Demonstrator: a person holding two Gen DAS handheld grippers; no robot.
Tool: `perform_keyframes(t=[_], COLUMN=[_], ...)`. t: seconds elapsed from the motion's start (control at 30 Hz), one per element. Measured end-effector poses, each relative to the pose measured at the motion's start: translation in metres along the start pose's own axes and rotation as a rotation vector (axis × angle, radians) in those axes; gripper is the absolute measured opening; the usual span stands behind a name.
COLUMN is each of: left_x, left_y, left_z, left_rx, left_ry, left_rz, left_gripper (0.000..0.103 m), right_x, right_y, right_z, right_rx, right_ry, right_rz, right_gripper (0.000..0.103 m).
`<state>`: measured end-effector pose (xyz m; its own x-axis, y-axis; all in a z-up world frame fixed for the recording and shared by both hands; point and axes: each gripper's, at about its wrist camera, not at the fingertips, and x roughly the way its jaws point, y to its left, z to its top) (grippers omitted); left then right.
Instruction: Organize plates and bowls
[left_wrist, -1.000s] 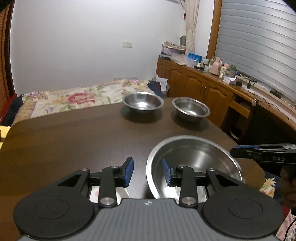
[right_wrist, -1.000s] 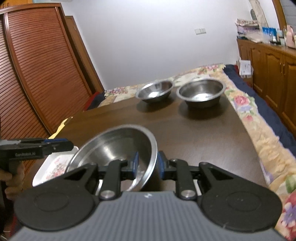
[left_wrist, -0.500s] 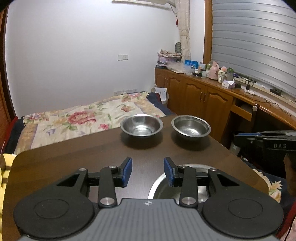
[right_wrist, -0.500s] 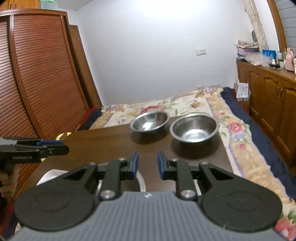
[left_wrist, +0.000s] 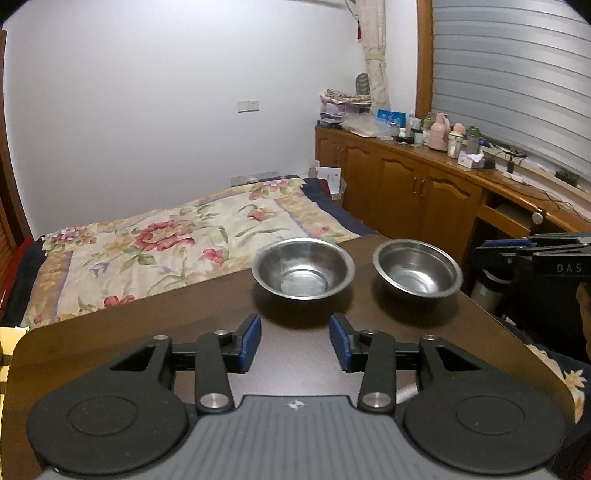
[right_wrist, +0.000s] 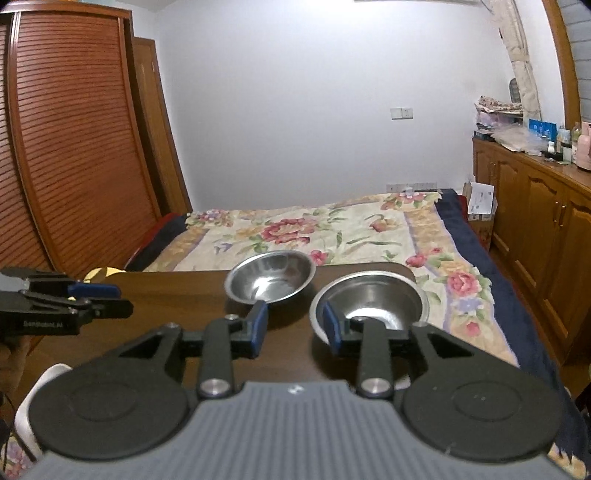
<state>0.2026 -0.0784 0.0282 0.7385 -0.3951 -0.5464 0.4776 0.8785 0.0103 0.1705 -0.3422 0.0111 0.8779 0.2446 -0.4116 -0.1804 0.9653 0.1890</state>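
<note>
Both grippers empty over the dark table (left_wrist: 110, 332), jaws opening, two steel bowls ahead of us at the far edge.

Our left gripper (left_wrist: 294, 339) has its blue pads apart with only bare tabletop between; the left steel bowl (left_wrist: 303, 267) sits just past its tips, the right steel bowl (left_wrist: 417, 267) beside that one, apart from it. Our right gripper (right_wrist: 291, 325) is also spread, nothing clamped; in its view the right steel bowl shows behind the right fingertip (right_wrist: 330, 323) and the left one beyond the left tip. A sliver of steel rim (left_wrist: 406, 392) peeks under the left gripper's right finger. A second ago a big steel bowl filled that spot, the right gripper pinching its rim; now both grippers are off it and pulled back, higher.
</note>
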Motion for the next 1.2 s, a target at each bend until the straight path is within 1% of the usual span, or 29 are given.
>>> perform_keyframes(t=[0.03, 0.13, 0.23, 0.43, 0.53, 0.7, 0.87, 0.97, 1.03, 1.2], left_x=[0.003, 0.014, 0.024, 0.048, 0.061, 0.083, 0.103, 0.118, 0.126, 0.144], left_y=[0.002, 0.008, 0.015, 0.025, 0.031, 0.037, 0.041, 0.047, 0.049, 0.058], left_z=[0.003, 0.013, 0.019, 0.027, 0.029, 0.029, 0.032, 0.033, 0.033, 0.031], left_rx=[-0.001, -0.007, -0.025, -0.044, -0.061, -0.091, -0.109, -0.141, -0.161, -0.233], left_ry=[0.000, -0.001, 0.001, 0.027, 0.039, 0.066, 0.084, 0.102, 0.117, 0.161], left_rz=[0.005, 0.015, 0.012, 0.010, -0.001, -0.023, -0.043, -0.062, -0.069, -0.095], left_gripper=[0.051, 0.056, 0.057, 0.057, 0.057, 0.056, 0.053, 0.049, 0.044, 0.037], right_x=[0.005, 0.019, 0.036, 0.067, 0.082, 0.111, 0.133, 0.145, 0.153, 0.168], right_y=[-0.001, -0.002, 0.000, 0.003, 0.005, 0.005, 0.005, 0.005, 0.006, 0.005], right_z=[0.002, 0.011, 0.019, 0.032, 0.037, 0.042, 0.042, 0.043, 0.043, 0.043], right_rx=[-0.001, -0.014, -0.045, -0.064, -0.081, -0.065, -0.063, -0.060, -0.058, -0.048], right_ry=[0.008, 0.028, 0.047, 0.089, 0.108, 0.161, 0.206, 0.237, 0.261, 0.301], right_rz=[0.004, 0.015, 0.020, 0.041, 0.046, 0.050, 0.043, 0.039, 0.034, 0.023], right_gripper=[0.036, 0.036, 0.038, 0.038, 0.041, 0.041, 0.041, 0.041, 0.041, 0.041])
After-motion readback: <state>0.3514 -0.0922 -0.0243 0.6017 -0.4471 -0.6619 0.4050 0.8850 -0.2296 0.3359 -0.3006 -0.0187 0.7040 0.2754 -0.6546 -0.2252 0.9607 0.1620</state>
